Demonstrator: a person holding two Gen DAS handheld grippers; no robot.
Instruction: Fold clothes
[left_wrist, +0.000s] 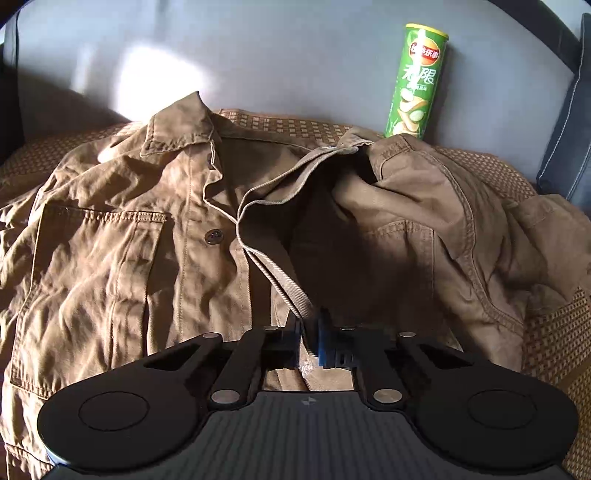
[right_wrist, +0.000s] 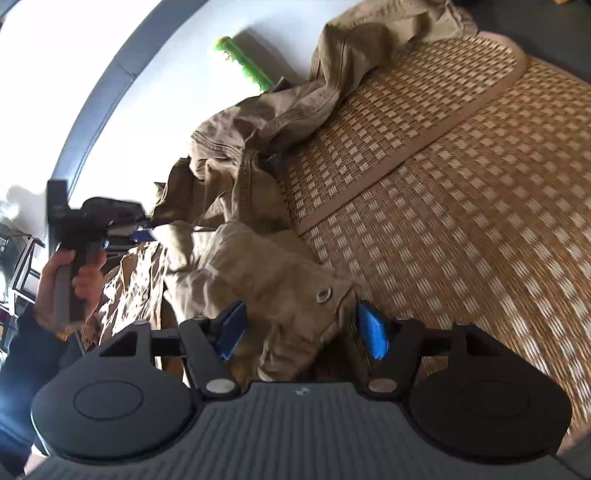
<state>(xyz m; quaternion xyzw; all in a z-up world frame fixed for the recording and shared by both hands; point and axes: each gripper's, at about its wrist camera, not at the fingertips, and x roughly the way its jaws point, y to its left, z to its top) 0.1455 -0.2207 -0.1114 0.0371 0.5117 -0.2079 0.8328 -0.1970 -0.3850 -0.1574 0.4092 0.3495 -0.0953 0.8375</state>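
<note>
Plainly, scene: a brown jacket (left_wrist: 155, 229) lies front-up and rumpled on a woven mat (right_wrist: 461, 192) over a couch seat, collar toward the backrest.
Jacket state: one front panel lies fairly flat with its chest pocket showing; the other is lifted and thrown open, so the dark lining shows.
Left gripper (left_wrist: 308, 341): fingers pressed together on the pale front edge of the jacket, low in the left wrist view; the right wrist view shows a hand (right_wrist: 79, 273) gripping its handle.
Right gripper (right_wrist: 301, 328): fingers spread wide, with a bunched, buttoned piece of jacket lying between them, not yet pinched.
Stage: the pictures fit either opening the jacket out or closing it for a fold.
Risk, slip: the left pinch is on a narrow hem, so a sharp pull could tear it free.
Risk, bunching: closing the right fingers on the wad could catch several layers and drag creases in.
Risk, bystander: a green crisp tube (left_wrist: 415, 81) stands just behind the collar; swung cloth could topple it.
</note>
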